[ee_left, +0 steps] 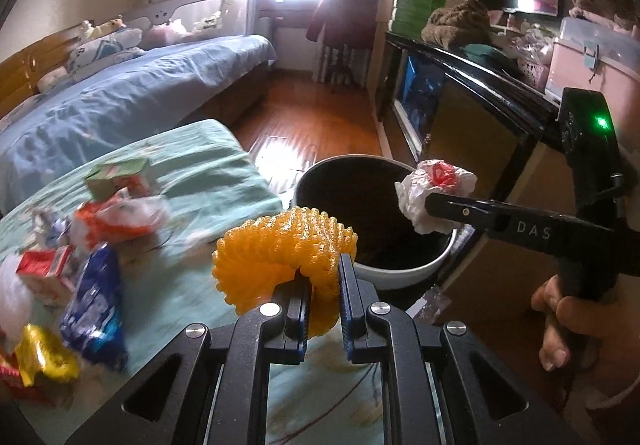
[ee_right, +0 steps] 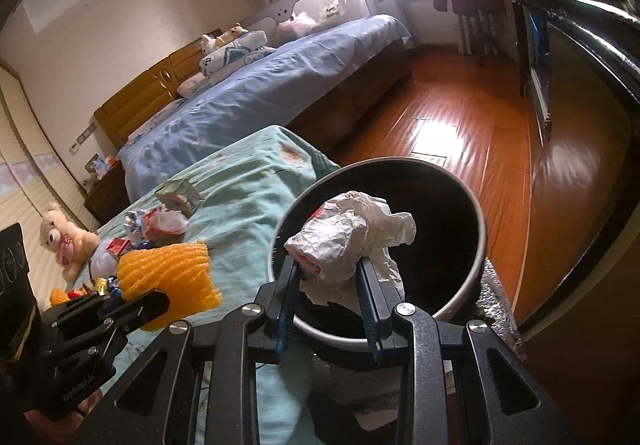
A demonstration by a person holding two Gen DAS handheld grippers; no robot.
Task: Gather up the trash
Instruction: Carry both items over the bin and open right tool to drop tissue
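Pinching orange foam netting (ee_left: 280, 257), left claw (ee_left: 324, 277) nearly closed; right claw (ee_right: 330, 269) clamping crumpled paper (ee_right: 352, 241) over dark bin (ee_right: 476, 277)

Both grippers: black frames, silver round screws, blue finger pads (ee_left: 346, 309). Right gripper (ee_left: 436, 205): white "DAS" lettering, green LED at 2 o'clock. Bare-skinned hand (ee_left: 560, 325).

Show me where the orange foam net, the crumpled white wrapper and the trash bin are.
orange foam net (ee_left: 280, 257): left wrist view, middle of its ribbed mesh.
crumpled white wrapper (ee_right: 344, 241): right wrist view, its front crumpled face.
trash bin (ee_left: 404, 267): left wrist view, white near rim.
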